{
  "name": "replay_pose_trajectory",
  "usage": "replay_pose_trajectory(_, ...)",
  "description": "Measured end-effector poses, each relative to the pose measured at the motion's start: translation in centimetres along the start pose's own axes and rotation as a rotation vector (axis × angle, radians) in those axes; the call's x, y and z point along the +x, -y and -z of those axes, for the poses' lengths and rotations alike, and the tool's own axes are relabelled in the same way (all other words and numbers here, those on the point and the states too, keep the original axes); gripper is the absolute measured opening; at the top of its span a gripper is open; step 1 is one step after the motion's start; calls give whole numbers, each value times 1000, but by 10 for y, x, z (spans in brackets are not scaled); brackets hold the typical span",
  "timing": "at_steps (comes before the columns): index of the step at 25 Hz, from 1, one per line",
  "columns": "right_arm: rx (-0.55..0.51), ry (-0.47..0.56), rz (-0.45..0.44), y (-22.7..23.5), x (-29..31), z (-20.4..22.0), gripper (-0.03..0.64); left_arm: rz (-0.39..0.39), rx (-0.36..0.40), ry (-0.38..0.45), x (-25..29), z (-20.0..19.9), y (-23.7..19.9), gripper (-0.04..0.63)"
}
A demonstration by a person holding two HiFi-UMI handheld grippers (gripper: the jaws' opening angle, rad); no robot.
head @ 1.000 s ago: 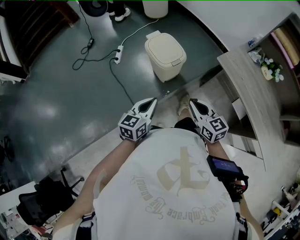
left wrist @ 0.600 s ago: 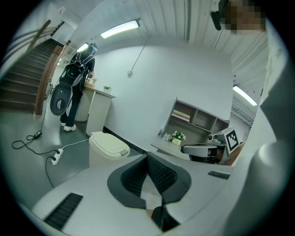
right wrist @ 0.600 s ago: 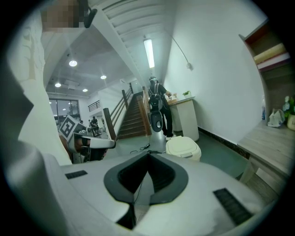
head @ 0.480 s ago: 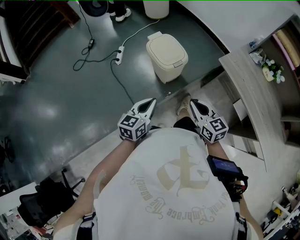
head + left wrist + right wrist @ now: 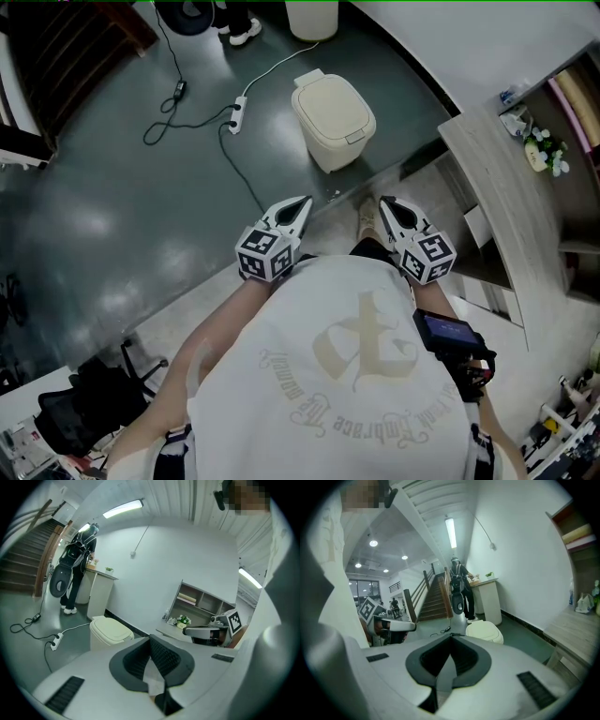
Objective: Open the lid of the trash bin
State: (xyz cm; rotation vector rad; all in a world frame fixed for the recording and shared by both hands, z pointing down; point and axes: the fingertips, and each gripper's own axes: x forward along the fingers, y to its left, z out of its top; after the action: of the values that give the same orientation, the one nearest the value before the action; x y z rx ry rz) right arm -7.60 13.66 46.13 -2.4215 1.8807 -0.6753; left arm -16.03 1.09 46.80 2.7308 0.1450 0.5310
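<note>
With my left gripper (image 5: 304, 202) and right gripper (image 5: 385, 203) clenched on nothing, well short of the trash bin (image 5: 336, 150), I should approach its lid (image 5: 330, 99) front-on.

The floor (image 5: 281, 159) before the trash bin (image 5: 333, 108) is free; a power strip (image 5: 236, 113) with cable lies left, a wooden counter (image 5: 497, 183) stands right.

floor (image 5: 103, 197): dark green, glossy | trash bin (image 5: 333, 106): stands on it, lid shut | power strip (image 5: 236, 116): lies left of bin, near | black cable (image 5: 248, 175): runs over floor
</note>
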Motion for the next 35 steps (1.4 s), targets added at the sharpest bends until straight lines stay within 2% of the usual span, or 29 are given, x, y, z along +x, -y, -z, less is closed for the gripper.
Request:
replay_pose_trajectory(17, -33, -85, -68, 61, 55, -25, 5, -42, -62, -28, 67, -26, -35, 12)
replay_pose_trajectory(29, -43, -129, -172, 121, 101, -45, 5, -114, -92, -53, 123, -43, -47, 12)
replay_pose_trajectory(35, -42, -153, -249, 168, 130, -49, 5, -179, -111, -66, 170, -49, -56, 12)
